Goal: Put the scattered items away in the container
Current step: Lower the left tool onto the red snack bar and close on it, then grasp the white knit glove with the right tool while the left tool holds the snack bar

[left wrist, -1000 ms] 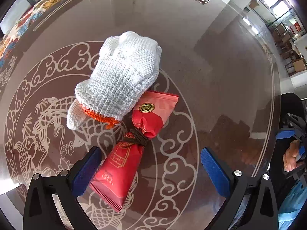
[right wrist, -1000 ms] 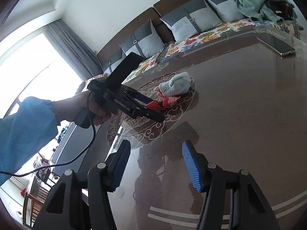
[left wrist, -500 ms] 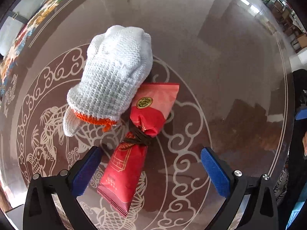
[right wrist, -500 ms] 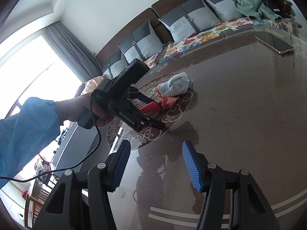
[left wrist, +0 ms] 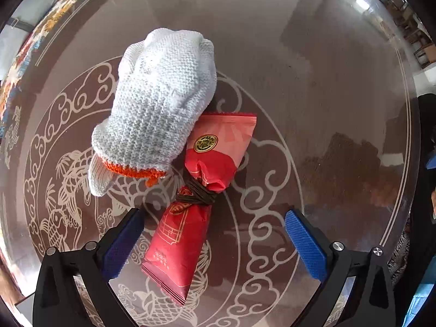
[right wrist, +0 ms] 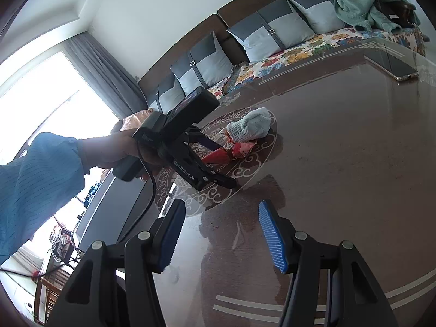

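A white knitted glove (left wrist: pixel 160 109) with an orange cuff lies on the glass table and partly covers a red snack packet (left wrist: pixel 196 190) tied in the middle with a dark band. My left gripper (left wrist: pixel 212 242) is open, its blue pads either side of the packet's near end, just above the table. In the right wrist view the glove (right wrist: pixel 250 128) and packet (right wrist: pixel 229 154) lie under the left gripper (right wrist: pixel 215 160). My right gripper (right wrist: pixel 220 234) is open and empty, held over the table away from them. No container is in view.
The brown glass table (right wrist: pixel 340 177) has a white carp and cloud pattern (left wrist: pixel 68 141). A phone (right wrist: pixel 389 65) lies at the far right edge. A sofa with grey cushions (right wrist: pixel 272 35) stands behind the table.
My left gripper has moved forward and down over the glove and packet, which now sit closer between its pads. The right gripper has not moved.
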